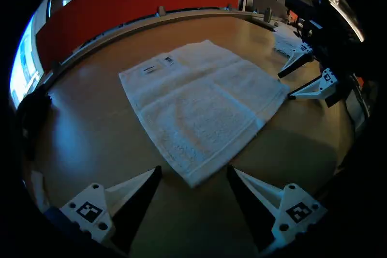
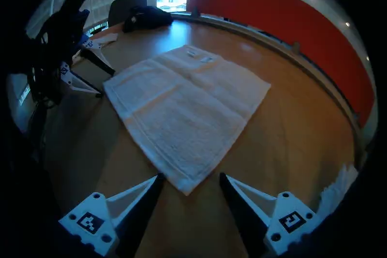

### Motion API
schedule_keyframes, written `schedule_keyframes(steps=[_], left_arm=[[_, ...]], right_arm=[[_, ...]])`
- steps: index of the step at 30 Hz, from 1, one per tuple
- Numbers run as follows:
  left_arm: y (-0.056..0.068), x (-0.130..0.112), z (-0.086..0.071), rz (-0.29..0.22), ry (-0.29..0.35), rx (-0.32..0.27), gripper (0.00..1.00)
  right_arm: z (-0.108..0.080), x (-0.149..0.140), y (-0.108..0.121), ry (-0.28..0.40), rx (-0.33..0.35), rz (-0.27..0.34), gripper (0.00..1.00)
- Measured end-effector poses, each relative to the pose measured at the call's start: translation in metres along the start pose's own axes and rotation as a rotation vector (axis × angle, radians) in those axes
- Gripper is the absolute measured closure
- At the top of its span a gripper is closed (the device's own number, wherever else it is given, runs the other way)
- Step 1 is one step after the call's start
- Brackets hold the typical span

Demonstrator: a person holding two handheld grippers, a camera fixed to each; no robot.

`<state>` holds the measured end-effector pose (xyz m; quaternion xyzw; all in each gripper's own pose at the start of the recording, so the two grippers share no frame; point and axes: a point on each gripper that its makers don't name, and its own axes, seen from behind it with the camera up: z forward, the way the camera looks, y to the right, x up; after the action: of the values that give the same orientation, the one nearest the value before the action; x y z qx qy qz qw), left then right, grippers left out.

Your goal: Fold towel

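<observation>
Where the left gripper view looks down along its own tool, the left gripper [image 1: 193, 170] hangs low over the wooden worktop [image 1: 96, 127] with its jaws spread wide and holding nothing. The white towel [image 1: 203, 108] lies flat and open on the worktop, set like a diamond, and its near corner lies between the two jaw tips. Two small labels [image 1: 158, 66] sit near its far corner. At the right edge the right gripper [image 1: 284, 86] shows, held in a dark-gloved hand, its jaws apart and their tips just beside the towel's right-hand corner. A red panel [image 1: 135, 1] runs behind the worktop.

In the right gripper view, the right gripper [image 2: 191, 176] also stands with its jaws wide and empty, and the nearest towel [image 2: 188, 108] corner lies between the tips. At the upper left, the left gripper [image 2: 107, 83] has its jaws apart by the towel's left corner. A dark bundle [image 2: 145, 17] lies on the far worktop [image 2: 300, 127].
</observation>
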<state>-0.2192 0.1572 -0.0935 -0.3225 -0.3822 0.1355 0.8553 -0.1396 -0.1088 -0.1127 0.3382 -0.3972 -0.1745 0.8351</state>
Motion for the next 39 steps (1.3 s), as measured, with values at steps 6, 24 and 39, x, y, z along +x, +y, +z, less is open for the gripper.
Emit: schedule_keyframes(steps=[6, 24, 39], left_arm=[[0.0016, 0.0012, 0.0014, 0.015, -0.004, -0.009, 0.08], [-0.0003, 0.0027, 0.0033, -0.011, -0.018, 0.014, 0.26], [0.0005, 0.0036, 0.0021, -0.027, -0.024, 0.027, 0.61]], right_arm=[[0.0011, -0.0014, -0.0018, 0.000, 0.021, 0.008, 0.21], [0.0013, -0.0017, 0.0007, -0.002, 0.031, 0.023, 0.46], [0.0006, -0.0005, -0.0040, -0.006, 0.042, 0.035, 0.63]])
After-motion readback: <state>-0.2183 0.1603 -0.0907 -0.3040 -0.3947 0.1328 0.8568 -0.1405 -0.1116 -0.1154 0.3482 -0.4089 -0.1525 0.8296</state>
